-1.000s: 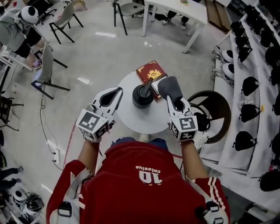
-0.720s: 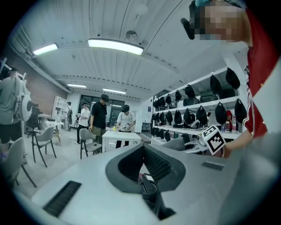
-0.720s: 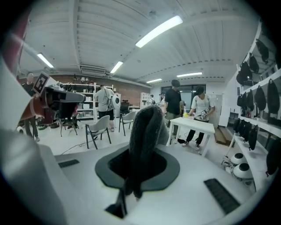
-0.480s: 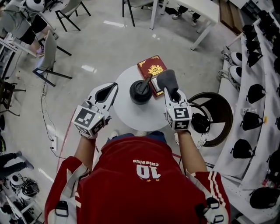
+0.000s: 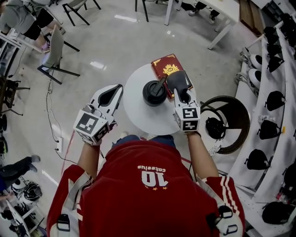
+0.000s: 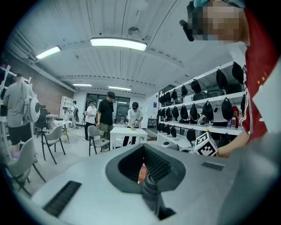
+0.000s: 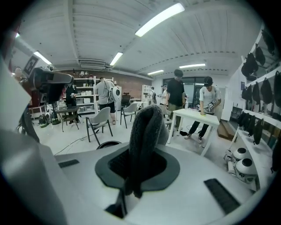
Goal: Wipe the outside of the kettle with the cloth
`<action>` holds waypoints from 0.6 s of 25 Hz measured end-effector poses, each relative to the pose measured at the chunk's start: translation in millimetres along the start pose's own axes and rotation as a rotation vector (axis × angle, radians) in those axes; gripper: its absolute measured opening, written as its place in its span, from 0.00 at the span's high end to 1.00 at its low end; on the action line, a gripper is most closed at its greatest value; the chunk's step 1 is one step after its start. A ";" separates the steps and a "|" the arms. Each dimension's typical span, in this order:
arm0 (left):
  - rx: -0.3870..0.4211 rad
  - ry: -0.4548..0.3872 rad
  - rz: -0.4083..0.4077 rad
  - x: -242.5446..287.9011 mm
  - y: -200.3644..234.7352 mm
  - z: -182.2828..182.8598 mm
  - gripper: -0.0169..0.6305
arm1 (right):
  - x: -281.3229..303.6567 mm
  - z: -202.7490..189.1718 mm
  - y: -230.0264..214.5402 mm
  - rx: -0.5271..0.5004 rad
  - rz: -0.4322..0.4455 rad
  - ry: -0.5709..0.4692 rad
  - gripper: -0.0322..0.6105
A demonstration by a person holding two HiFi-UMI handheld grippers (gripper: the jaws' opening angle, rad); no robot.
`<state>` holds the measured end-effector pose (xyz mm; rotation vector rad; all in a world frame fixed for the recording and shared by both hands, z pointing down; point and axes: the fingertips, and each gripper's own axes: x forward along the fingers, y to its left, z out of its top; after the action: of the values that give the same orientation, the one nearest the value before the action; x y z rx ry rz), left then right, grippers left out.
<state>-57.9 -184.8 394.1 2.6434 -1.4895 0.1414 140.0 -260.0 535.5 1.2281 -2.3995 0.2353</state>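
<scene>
A black kettle [image 5: 155, 92] stands on a small round white table [image 5: 138, 111], with a red book [image 5: 165, 65] just behind it. My right gripper [image 5: 181, 96] is shut on a grey cloth [image 5: 179, 82], which hangs just right of the kettle and over the book's near edge. In the right gripper view the cloth [image 7: 147, 132] sticks up from between the jaws of the right gripper [image 7: 139, 165]. My left gripper [image 5: 112, 95] hovers at the table's left edge, apart from the kettle. In its own view the left gripper [image 6: 143, 169] holds nothing and shows only a thin slit.
A dark round tub [image 5: 225, 122] sits on the floor right of the table. Shelves with black helmets [image 5: 273, 99] line the right side. Chairs [image 5: 55, 53] and a cable [image 5: 50, 120] are at the left, a white desk [image 5: 210, 9] at the back.
The head view has shifted a little. The cloth in my right gripper has come slightly nearer the kettle. My left gripper has stayed by the table's left edge.
</scene>
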 end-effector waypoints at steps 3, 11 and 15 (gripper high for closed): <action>0.000 0.005 0.004 -6.0 6.6 0.0 0.97 | 7.9 -2.1 6.2 0.002 -0.002 0.012 0.88; -0.011 0.010 0.017 -25.3 26.5 -0.7 0.97 | 24.8 -3.4 34.1 0.000 0.022 0.036 0.88; -0.017 0.016 0.021 -34.5 33.0 -1.9 0.97 | 31.1 -3.1 48.0 -0.001 0.040 0.043 0.88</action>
<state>-104.0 -172.4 392.9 2.6084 -1.5067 0.1502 86.4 -253.1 554.3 1.1636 -2.3888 0.2698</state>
